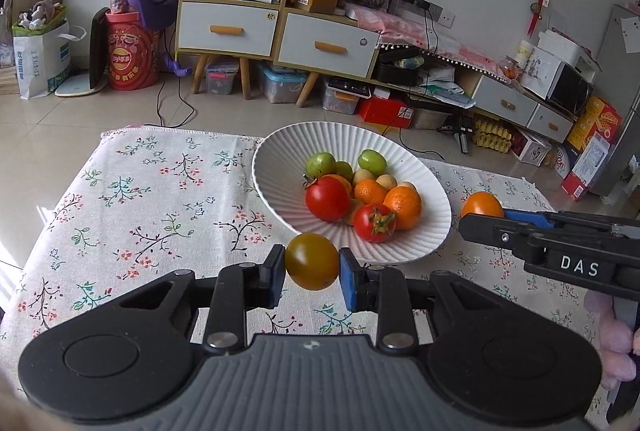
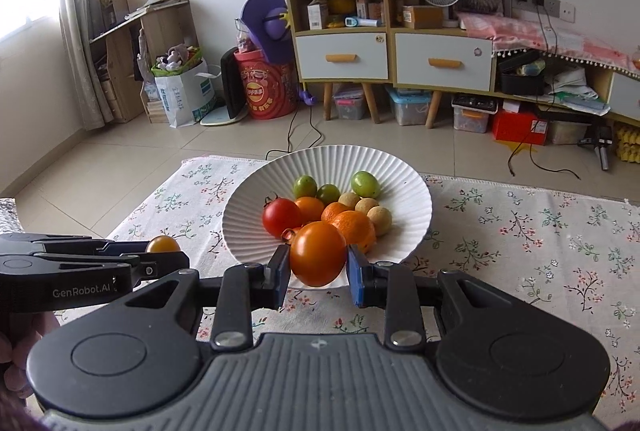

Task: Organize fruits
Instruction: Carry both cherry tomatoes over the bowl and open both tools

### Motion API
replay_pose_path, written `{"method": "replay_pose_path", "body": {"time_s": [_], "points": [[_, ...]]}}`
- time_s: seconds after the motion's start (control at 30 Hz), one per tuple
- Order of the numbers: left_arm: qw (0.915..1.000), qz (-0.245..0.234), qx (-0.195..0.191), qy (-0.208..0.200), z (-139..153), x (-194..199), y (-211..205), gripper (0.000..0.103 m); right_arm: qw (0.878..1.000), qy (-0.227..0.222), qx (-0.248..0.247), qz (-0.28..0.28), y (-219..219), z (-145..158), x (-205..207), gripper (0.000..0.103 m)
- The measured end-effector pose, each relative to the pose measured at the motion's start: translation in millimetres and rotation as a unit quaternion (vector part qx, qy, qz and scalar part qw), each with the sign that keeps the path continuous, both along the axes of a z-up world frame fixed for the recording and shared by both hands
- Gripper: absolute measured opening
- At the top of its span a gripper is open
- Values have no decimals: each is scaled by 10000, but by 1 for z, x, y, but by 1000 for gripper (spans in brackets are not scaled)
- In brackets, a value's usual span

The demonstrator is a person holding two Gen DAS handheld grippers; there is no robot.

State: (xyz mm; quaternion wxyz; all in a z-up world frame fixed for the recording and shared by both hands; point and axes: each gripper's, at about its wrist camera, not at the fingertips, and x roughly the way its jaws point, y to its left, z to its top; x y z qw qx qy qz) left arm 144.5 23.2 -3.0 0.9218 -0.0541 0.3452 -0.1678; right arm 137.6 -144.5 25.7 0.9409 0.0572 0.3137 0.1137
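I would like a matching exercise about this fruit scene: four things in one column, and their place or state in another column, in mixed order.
1. olive-yellow round tomato
2. orange round tomato
3. white ribbed ceramic bowl
4. pale green round fruit

A. lies at the far side inside the bowl
B. stands on the floral tablecloth
C. held in the left claw
D. held in the right claw

Pairs: 1-C, 2-D, 3-B, 4-A
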Motion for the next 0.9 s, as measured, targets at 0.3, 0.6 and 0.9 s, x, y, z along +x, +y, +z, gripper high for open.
{"method": "replay_pose_path", "body": {"time_s": [0.3,0.6,0.9], "points": [[9997,61,-246,-60,3,26,-7,28,9994,154,109,-300,-18,-12,24,27],[9984,178,-510,159,-6,69,-7,28,9992,178,249,-238,-30,-19,46,27],[9985,72,-431,337,-19,90,-17,28,9982,249,437,-336,-40,-33,71,27]]}}
